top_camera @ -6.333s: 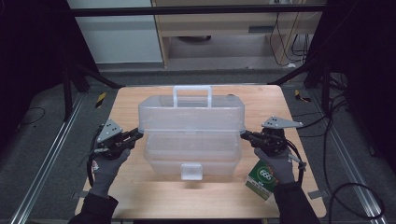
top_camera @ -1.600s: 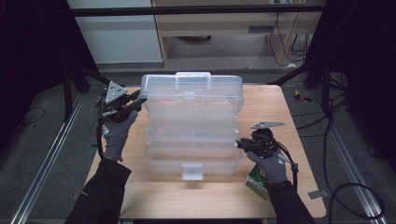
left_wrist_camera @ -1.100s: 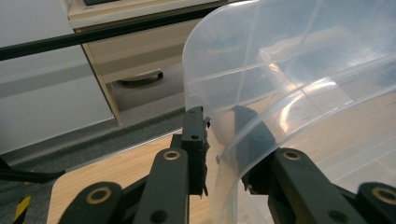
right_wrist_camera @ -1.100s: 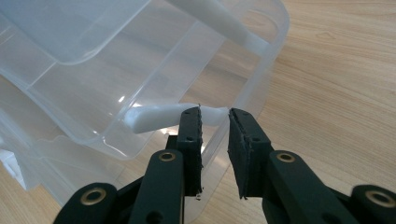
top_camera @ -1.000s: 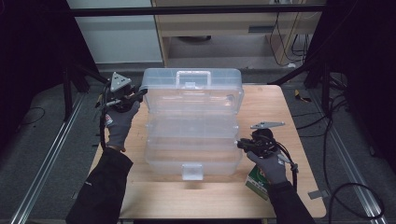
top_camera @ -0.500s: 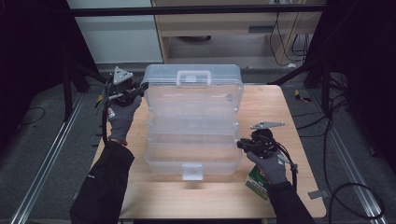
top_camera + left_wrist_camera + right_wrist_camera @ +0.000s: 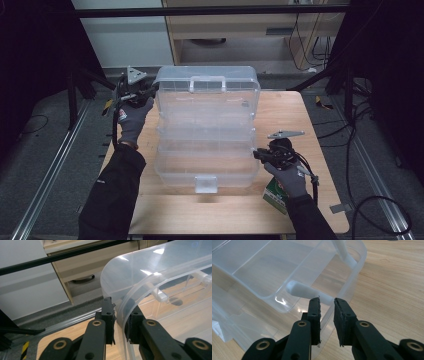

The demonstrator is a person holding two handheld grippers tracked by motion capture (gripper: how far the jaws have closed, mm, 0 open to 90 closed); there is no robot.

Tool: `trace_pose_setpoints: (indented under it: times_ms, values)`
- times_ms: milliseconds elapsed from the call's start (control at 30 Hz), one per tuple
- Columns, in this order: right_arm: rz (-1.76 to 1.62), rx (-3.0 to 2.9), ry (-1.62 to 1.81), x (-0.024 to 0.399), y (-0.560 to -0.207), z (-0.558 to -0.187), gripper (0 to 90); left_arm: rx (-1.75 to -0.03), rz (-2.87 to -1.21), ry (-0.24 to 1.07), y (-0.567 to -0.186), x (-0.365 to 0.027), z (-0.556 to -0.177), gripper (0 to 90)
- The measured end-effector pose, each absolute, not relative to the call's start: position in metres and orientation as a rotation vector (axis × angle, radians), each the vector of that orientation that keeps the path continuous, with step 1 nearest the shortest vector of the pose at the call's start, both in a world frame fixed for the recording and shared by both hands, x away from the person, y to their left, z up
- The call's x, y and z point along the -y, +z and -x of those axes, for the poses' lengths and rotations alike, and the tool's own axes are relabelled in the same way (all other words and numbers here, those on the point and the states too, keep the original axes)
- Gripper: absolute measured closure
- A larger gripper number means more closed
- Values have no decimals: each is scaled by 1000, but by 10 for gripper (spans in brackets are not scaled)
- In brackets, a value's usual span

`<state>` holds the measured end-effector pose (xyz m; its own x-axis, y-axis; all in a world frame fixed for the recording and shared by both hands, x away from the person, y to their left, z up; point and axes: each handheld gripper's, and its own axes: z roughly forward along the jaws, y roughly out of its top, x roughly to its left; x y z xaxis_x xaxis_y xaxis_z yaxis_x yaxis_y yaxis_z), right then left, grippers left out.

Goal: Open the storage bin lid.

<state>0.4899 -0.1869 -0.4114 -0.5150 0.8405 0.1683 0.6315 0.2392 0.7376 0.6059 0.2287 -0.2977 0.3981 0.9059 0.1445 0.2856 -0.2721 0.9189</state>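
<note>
Two grippers work a clear plastic organizer box (image 7: 206,135) that stands open on the wooden table (image 7: 305,117), its lid (image 7: 207,92) tilted up at the far side and its base nearer the person. At the lid's left corner, the left gripper (image 7: 148,91) has its jaws narrow, straddling the lid's curved rim (image 7: 122,315); they have just been closing, with that rim between them, and a slim gap remains beside one pad. The right gripper (image 7: 256,155) sits at the base's right side, jaws narrow around the base's wall (image 7: 325,315), which runs between the pads. A green carton (image 7: 275,194) lies on the table under the right hand (image 7: 287,175).
</note>
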Motion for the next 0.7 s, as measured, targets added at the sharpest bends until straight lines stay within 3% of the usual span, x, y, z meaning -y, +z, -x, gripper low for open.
trace_pose_setpoints:
  times_ms: [700]
  values:
    - [-1365,-2260,1144,187,-411,-490,754,-1092,-1782,911,-304,-220,-640,830]
